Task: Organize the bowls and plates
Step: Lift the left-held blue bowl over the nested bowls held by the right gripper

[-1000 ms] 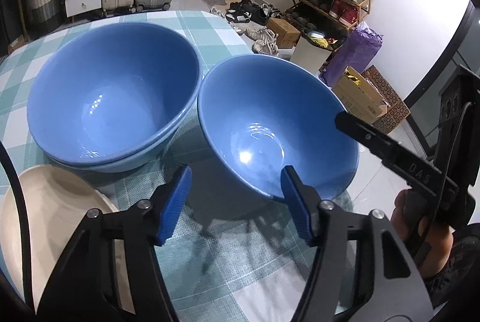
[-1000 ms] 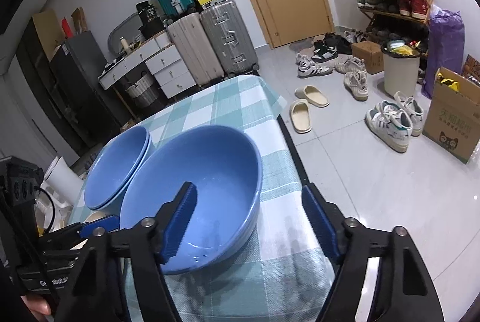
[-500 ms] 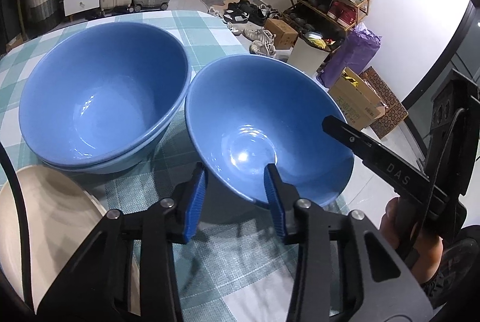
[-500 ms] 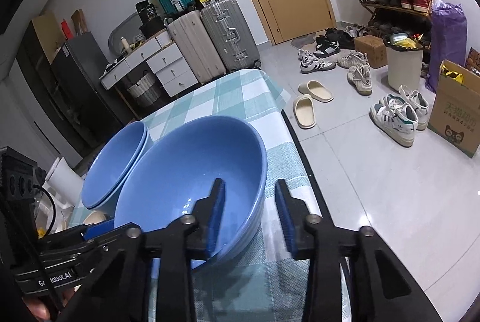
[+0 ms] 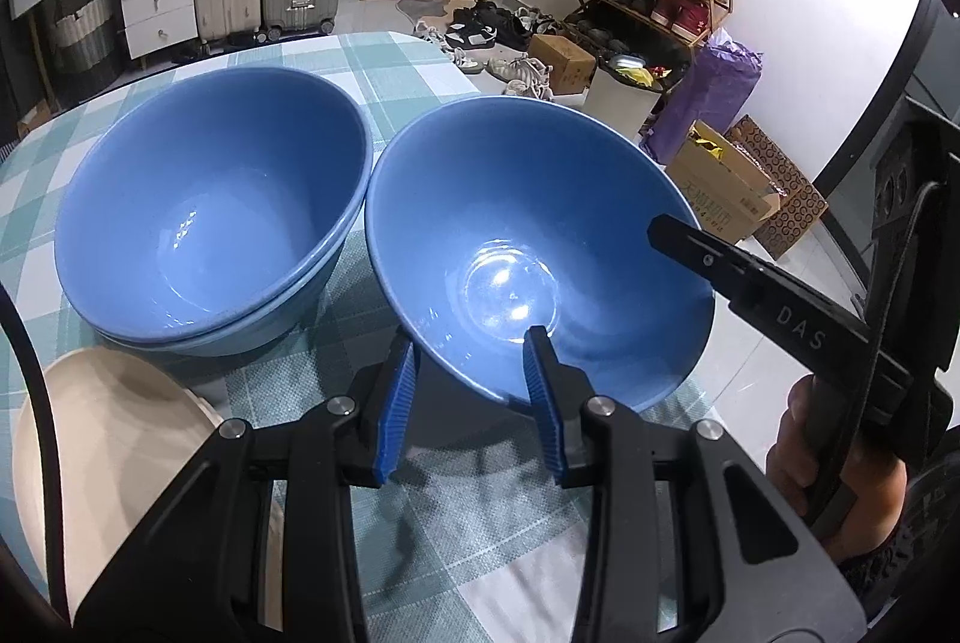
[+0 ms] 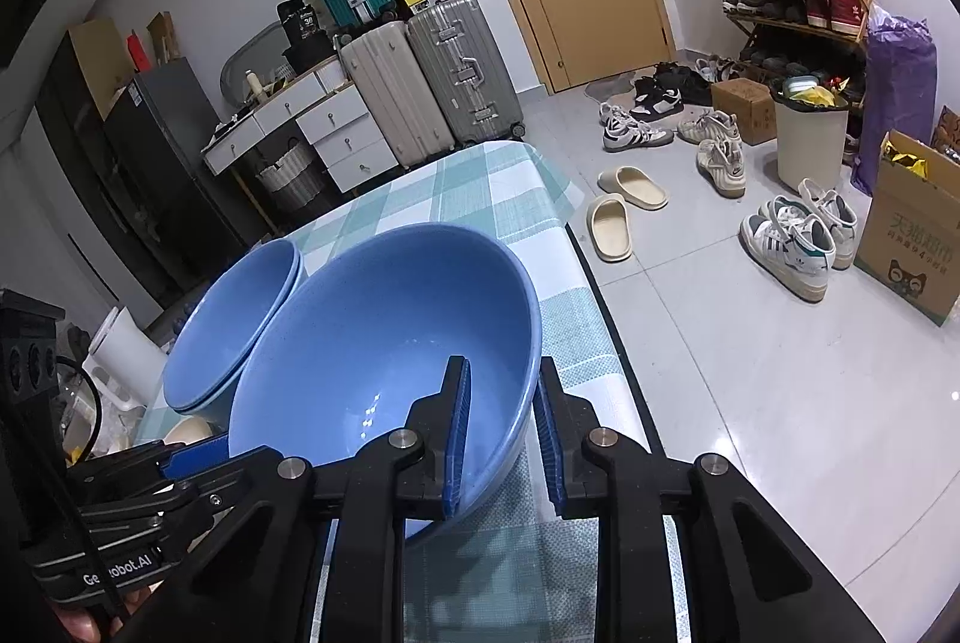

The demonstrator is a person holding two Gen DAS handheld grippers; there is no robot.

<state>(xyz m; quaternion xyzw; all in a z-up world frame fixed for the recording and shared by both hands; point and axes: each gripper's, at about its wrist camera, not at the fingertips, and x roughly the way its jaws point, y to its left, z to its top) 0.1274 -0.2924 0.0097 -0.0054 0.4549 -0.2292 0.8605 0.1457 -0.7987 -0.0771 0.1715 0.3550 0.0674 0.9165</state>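
**A:** Where's the single bowl (image 5: 540, 247)?

**B:** On the checked table (image 5: 420, 61), just right of the stacked bowls (image 5: 210, 217), rims nearly touching. Cream plate (image 5: 114, 439) sits in front of the stack.

**A:** Grip?

**B:** My left gripper (image 5: 468, 403) pinches its near rim, one pad inside, one outside. My right gripper (image 6: 501, 430) is clamped on the rim's right side.

**A:** Handling?

**B:** Looks glazed ceramic: rigid, heavy, slick, chips easily. Rim's the only hold. I'd lift level and nest it gently.

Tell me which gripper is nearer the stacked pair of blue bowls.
Left. The left gripper grips the single blue bowl's near rim, beside the stacked bowls; the right gripper grips its far-side rim.
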